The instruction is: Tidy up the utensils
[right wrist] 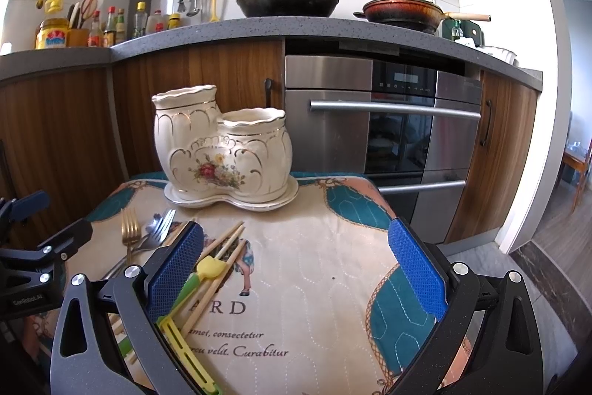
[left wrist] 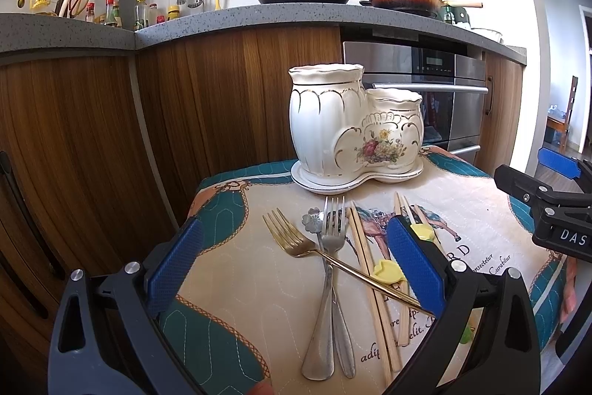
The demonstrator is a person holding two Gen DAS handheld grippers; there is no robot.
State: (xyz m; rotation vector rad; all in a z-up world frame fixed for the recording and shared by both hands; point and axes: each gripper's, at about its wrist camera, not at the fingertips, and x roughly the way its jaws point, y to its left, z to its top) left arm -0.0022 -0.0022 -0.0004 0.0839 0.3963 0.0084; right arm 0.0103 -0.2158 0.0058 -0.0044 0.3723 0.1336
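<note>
A white two-cup ceramic holder with a flower print [left wrist: 353, 128] [right wrist: 222, 150] stands empty at the far edge of a quilted mat [left wrist: 236, 269] [right wrist: 314, 284]. In front of it lie a gold fork [left wrist: 296, 239], a silver fork [left wrist: 329, 269] over a spoon, wooden chopsticks [left wrist: 370, 269] and yellow-green training chopsticks [right wrist: 192, 287]. My left gripper [left wrist: 296, 265] is open, just above the forks. My right gripper [right wrist: 296, 269] is open over bare mat, its left finger beside the training chopsticks.
Wooden cabinets and a steel oven [right wrist: 392, 128] stand right behind the mat. The counter above holds a black wok [right wrist: 288, 0], a red pan [right wrist: 403, 12] and several bottles. The right gripper's body [left wrist: 555, 206] shows at the right edge of the left wrist view.
</note>
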